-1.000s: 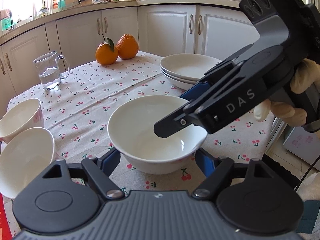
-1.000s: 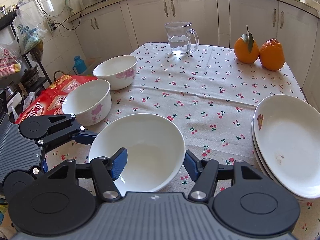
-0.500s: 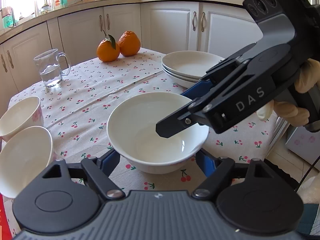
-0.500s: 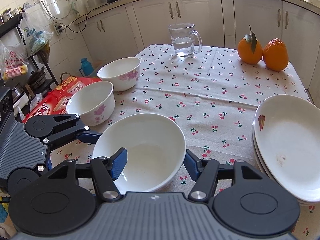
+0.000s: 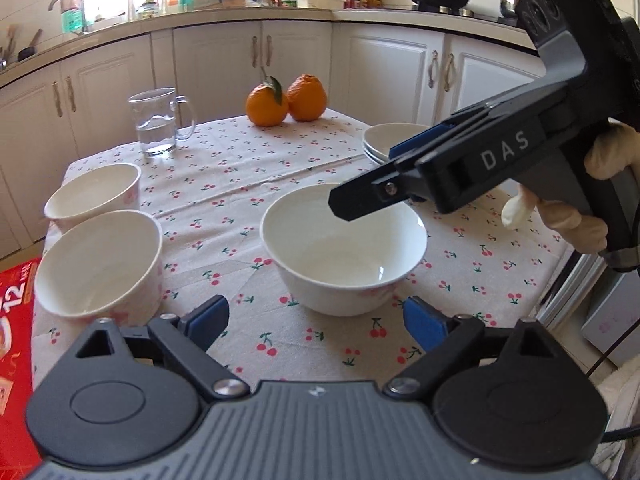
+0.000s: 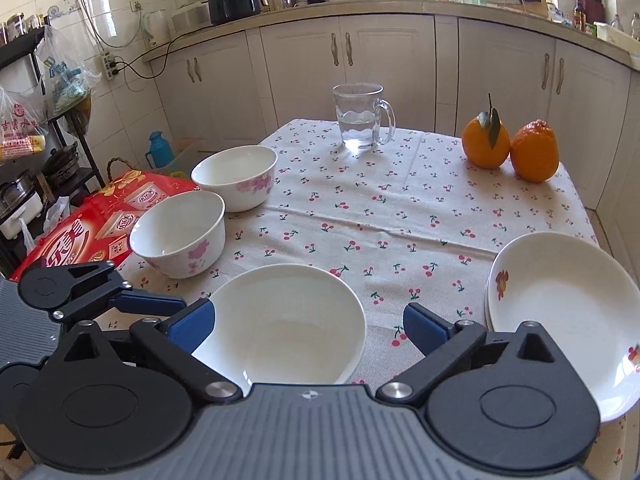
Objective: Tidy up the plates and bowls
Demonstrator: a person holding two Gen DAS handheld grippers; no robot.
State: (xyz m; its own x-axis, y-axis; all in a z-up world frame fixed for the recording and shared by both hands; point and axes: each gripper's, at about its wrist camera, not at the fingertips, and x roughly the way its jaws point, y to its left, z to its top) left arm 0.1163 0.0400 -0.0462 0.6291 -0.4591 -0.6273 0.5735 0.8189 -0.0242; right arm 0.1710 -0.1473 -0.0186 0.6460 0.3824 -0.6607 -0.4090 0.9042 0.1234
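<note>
A large plain white bowl [image 5: 344,248] stands on the cherry-print tablecloth [image 5: 248,184]. My left gripper [image 5: 316,320] sits just short of its near side, jaws opening, with the bowl ahead of the pads and apart from them. My right gripper [image 6: 308,324] straddles the same bowl [image 6: 284,320], jaws opening wide; the right pad stands clear of the rim. Two floral bowls [image 6: 180,232] [image 6: 236,176] stand at the table's left edge. A stack of white plates [image 6: 560,312] lies at the right.
A glass mug of water [image 6: 360,120] and two oranges [image 6: 508,148] stand at the far side of the table. A red box [image 6: 92,224] sits off the left edge. Cabinets ring the room. A gloved hand [image 5: 560,208] holds the right gripper.
Both grippers' jaws have spread apart from the large bowl, which now rests on the cloth. The left gripper has drawn back, so the bowl looks farther away.
</note>
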